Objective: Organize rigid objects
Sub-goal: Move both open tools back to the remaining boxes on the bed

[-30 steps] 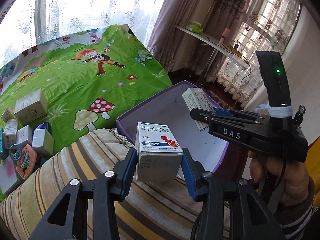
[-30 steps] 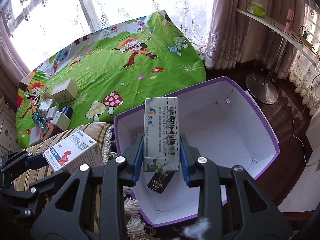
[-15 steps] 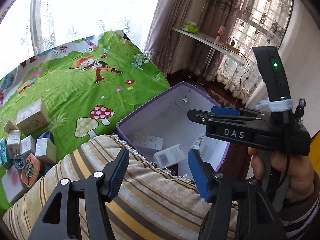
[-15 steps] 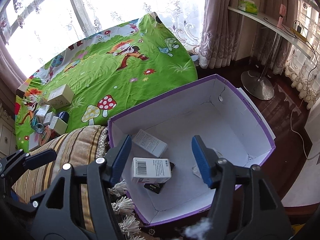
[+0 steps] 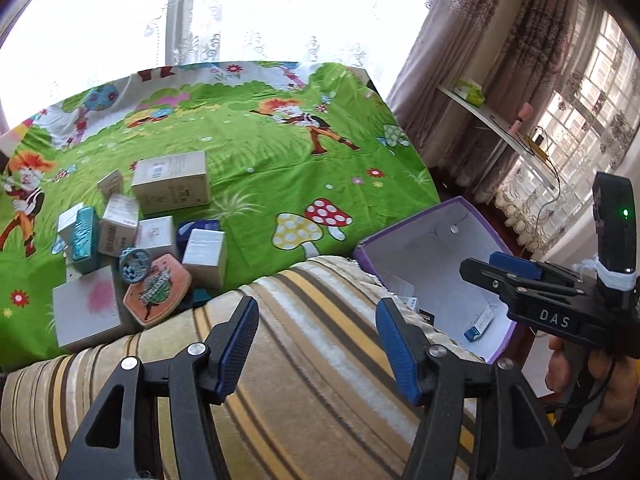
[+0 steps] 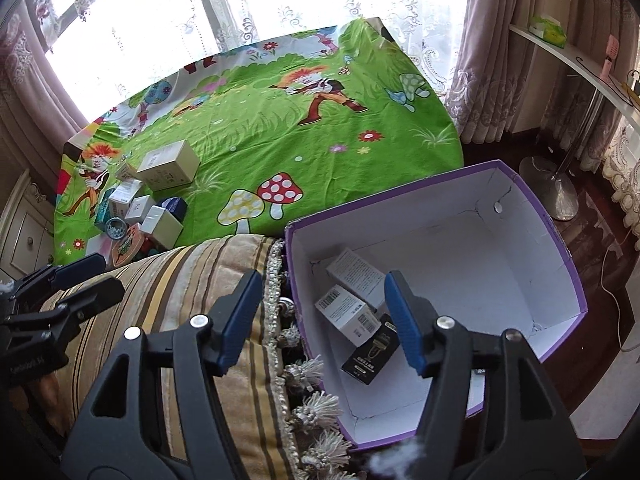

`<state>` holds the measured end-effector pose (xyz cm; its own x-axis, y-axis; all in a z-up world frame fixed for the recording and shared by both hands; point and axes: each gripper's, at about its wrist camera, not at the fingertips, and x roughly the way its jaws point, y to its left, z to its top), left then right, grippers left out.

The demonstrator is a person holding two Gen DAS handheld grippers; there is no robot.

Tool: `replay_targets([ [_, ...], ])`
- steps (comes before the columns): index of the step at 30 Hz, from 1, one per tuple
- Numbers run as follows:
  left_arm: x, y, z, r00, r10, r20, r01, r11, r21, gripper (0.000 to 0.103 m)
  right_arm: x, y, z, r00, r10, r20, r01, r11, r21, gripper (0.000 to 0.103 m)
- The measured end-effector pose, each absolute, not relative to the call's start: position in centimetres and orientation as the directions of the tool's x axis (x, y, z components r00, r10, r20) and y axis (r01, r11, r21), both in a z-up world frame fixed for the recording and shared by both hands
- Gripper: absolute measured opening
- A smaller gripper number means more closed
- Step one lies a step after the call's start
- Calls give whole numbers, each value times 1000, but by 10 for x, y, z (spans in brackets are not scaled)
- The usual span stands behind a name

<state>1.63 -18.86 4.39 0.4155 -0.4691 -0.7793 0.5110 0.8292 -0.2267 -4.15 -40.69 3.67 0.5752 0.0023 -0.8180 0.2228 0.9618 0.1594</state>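
Two empty grippers frame my next reach. Landmark: the purple cardboard box with white lining (image 6: 436, 240), which already holds several small cartons (image 6: 347, 314). The remaining pile of small white, blue and orange boxes (image 5: 140, 240) lies on the green cartoon cloth (image 5: 260, 168), well apart from the purple box, beyond the striped cushion (image 5: 300, 340). My left gripper (image 5: 316, 340), jaws parted about halfway with nothing between them, is nearer that pile. My right gripper (image 6: 320, 316), its jaws just opened and likewise empty, hangs over the box's near corner.

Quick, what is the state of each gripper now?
Left gripper: open, holding nothing.
Right gripper: open, holding nothing, above the purple box.
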Motion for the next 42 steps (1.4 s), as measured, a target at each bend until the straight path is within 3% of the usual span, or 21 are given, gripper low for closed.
replay_targets([
  [16, 53, -85, 32, 496, -353, -793, 254, 933, -256, 62, -3, -343, 32, 540, 99, -836, 52, 987, 150, 67],
  [25, 63, -63, 27, 498, -336, -799, 215, 941, -262, 62, 23, -312, 23, 490, 130, -862, -55, 991, 118, 67],
  [42, 120, -45, 15, 490, -228, -841, 184, 970, -156, 62, 73, -257, 4, 411, 136, -901, -262, 965, 26, 67],
])
